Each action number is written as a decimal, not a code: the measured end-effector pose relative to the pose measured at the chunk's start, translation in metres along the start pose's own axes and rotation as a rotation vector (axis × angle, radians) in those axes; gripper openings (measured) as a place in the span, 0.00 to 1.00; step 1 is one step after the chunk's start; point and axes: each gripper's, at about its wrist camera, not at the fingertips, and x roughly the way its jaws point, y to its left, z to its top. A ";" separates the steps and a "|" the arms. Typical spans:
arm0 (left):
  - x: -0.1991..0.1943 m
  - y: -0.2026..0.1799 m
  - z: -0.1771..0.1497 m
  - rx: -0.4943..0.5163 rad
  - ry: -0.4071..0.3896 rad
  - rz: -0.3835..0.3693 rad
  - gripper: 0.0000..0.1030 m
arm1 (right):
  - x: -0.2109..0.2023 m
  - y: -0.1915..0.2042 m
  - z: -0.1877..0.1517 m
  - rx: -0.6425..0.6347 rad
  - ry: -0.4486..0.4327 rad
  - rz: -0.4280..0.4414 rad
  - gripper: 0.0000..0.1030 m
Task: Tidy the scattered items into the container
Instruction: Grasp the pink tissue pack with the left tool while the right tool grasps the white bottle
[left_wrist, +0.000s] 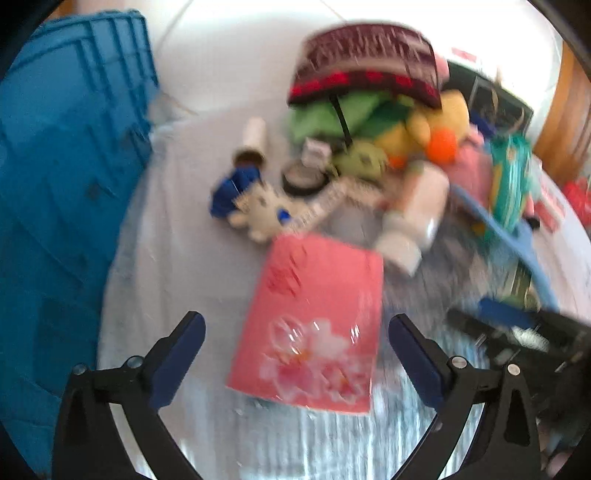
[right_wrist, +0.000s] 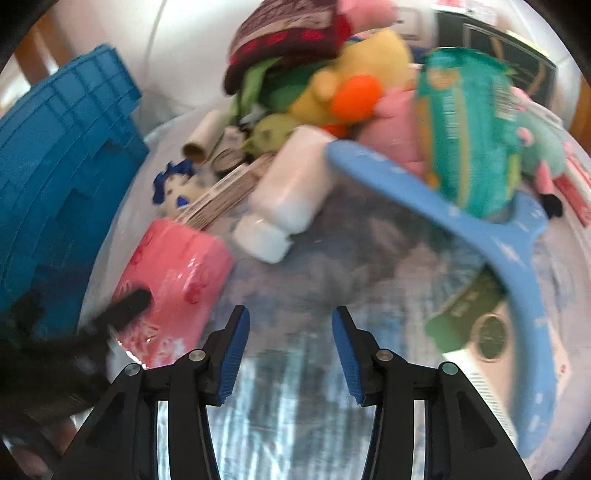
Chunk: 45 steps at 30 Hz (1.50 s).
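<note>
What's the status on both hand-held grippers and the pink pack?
Left hand-held gripper open, astride the pink pack, pads not touching. Right hand-held gripper open, empty, over bare cloth. Blue crate left of the pack; white bottle lies beyond it.

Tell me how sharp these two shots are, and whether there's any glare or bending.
Left wrist view: motion blur smears the pink packet and the toy pile, while the left tongs stay fairly crisp; the floor at the top is blown out white. Right wrist view: similar smear on the white bottle; the blue crate bows with the fisheye, and dark corners frame both.
</note>
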 end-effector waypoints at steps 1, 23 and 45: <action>0.004 -0.001 -0.005 -0.005 0.017 -0.011 0.98 | -0.003 -0.004 0.001 0.014 -0.010 -0.006 0.49; 0.065 0.026 0.010 -0.136 -0.003 0.042 0.84 | 0.069 0.034 0.053 -0.002 0.009 -0.026 0.45; 0.025 -0.003 -0.058 -0.087 0.027 0.037 0.83 | 0.011 0.007 -0.036 -0.131 0.123 -0.135 0.50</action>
